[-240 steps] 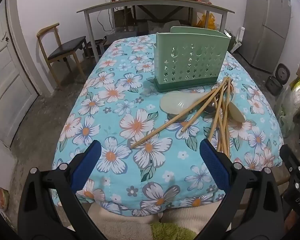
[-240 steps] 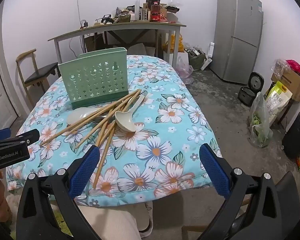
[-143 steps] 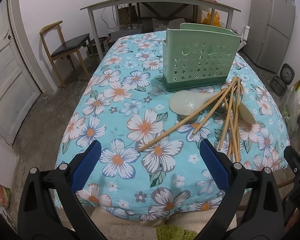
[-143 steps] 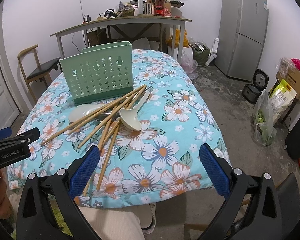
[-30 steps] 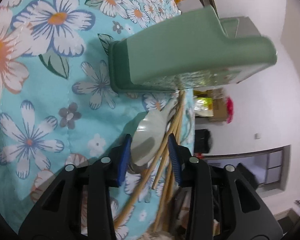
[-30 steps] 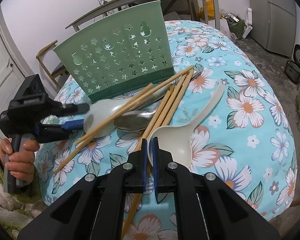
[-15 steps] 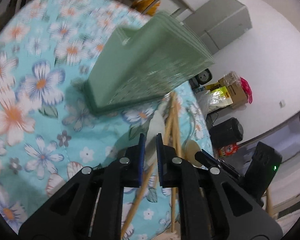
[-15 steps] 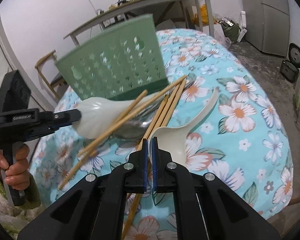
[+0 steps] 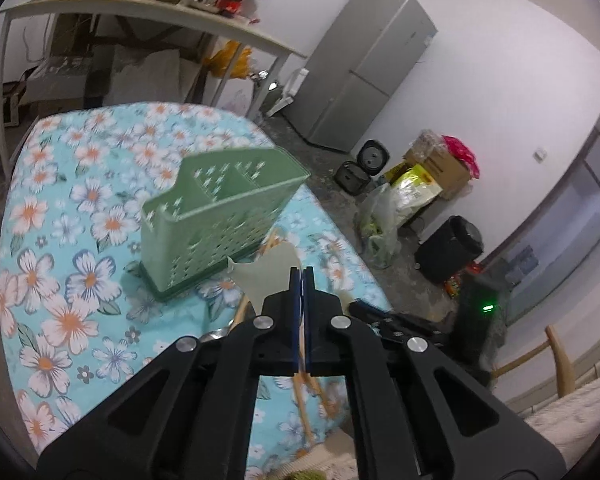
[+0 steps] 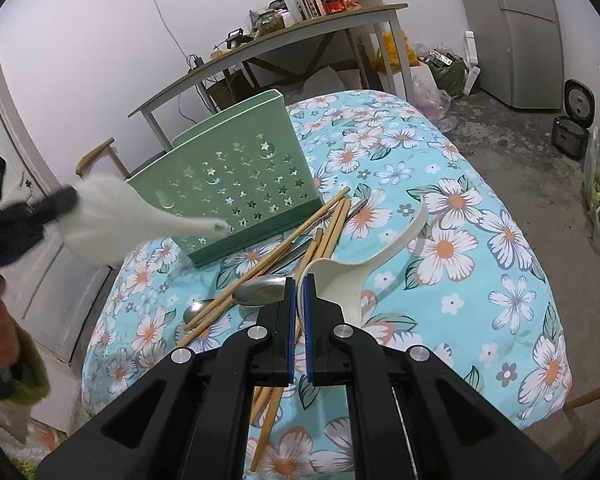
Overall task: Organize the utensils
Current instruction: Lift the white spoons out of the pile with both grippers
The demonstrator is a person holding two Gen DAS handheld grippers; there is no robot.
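Observation:
My left gripper (image 9: 302, 276) is shut on the broad end of a pale rice paddle (image 9: 268, 276) and holds it in the air above the floral tablecloth (image 9: 60, 280). In the right wrist view the paddle (image 10: 112, 220) hangs at the left, in front of the green perforated utensil holder (image 10: 236, 184). My right gripper (image 10: 299, 280) is shut on the bowl rim of a cream ladle (image 10: 340, 280), low over the cloth. Several wooden chopsticks (image 10: 300, 232) and two metal spoons (image 10: 260, 292) lie beside it. Seen from above, the holder (image 9: 216, 216) shows divided compartments.
A long cluttered table (image 10: 300, 36) stands behind the floral table, with a wooden chair (image 10: 96, 160) at the left. A grey fridge (image 9: 364, 68), rice cookers (image 9: 364, 164), bags (image 9: 412, 196) and a black bin (image 9: 448, 248) fill the floor on the right.
The left gripper closed on the rice paddle, rolled and lifted it well clear of the table and the chopsticks. The right gripper stayed shut on the ladle and rose a little.

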